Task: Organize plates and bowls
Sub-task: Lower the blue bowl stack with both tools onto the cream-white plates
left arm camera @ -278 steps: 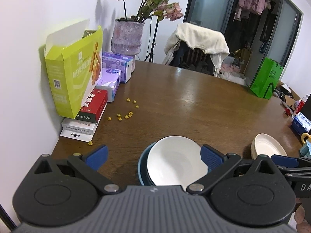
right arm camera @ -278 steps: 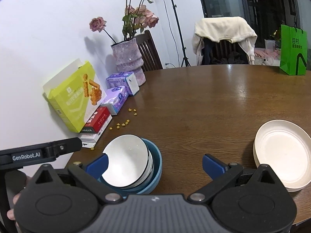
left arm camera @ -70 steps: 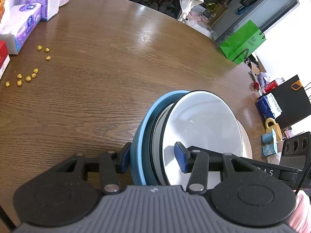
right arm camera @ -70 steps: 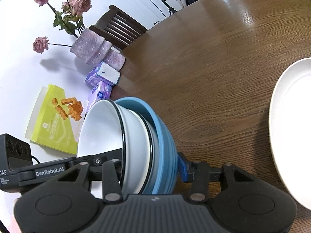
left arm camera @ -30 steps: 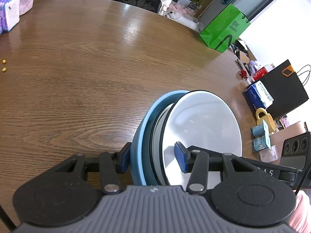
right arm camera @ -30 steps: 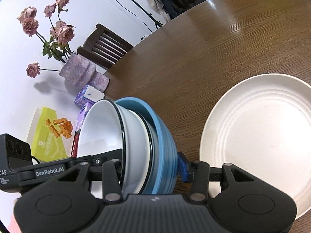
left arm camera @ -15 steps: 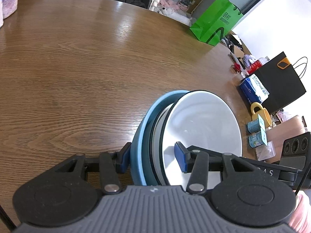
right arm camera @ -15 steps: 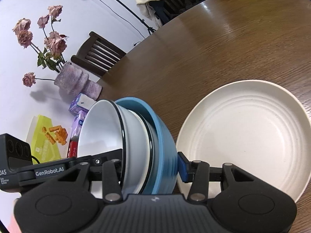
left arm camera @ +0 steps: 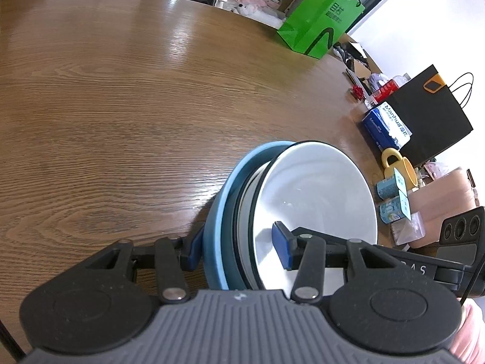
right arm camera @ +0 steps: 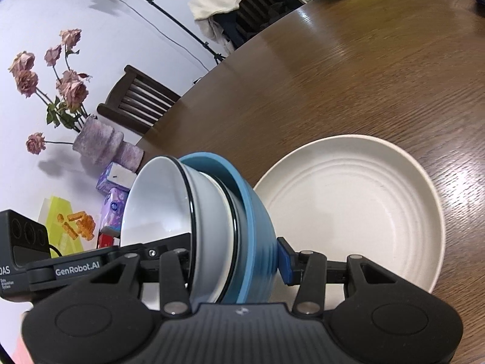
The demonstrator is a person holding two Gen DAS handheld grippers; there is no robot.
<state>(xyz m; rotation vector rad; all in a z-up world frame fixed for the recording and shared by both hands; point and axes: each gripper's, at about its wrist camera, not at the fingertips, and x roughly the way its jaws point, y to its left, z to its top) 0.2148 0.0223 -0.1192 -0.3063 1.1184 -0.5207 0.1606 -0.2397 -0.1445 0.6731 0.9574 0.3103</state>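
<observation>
Since a second ago the nested bowls have travelled across the table toward the cream plate, which now lies just right of them in the right wrist view. Nearest the cameras, the left tongs point(left arm camera: 239, 250) are clamped over one side of the stack's rim, one blue pad outside the blue bowl point(left arm camera: 216, 236) and the other inside the white bowl point(left arm camera: 318, 194). The right tongs point(right arm camera: 235, 257) pinch the opposite side the same way, with a pad against the blue bowl's outer wall. The stack hangs above the wooden table point(left arm camera: 121, 91), tipped steeply, its opening facing the left tongs. The cream plate point(right arm camera: 357, 206) rests flat on the table, close to the stack's base. Risks, as a judgement: the tilted inner bowls could slide out if either grip loosens; setting down off-centre could land the base on the plate's raised rim and tip it; uneven lowering by the two hands could twist the rim free. Farther off stand a green bag point(left arm camera: 318, 24) and a vase of roses point(right arm camera: 103, 145).
</observation>
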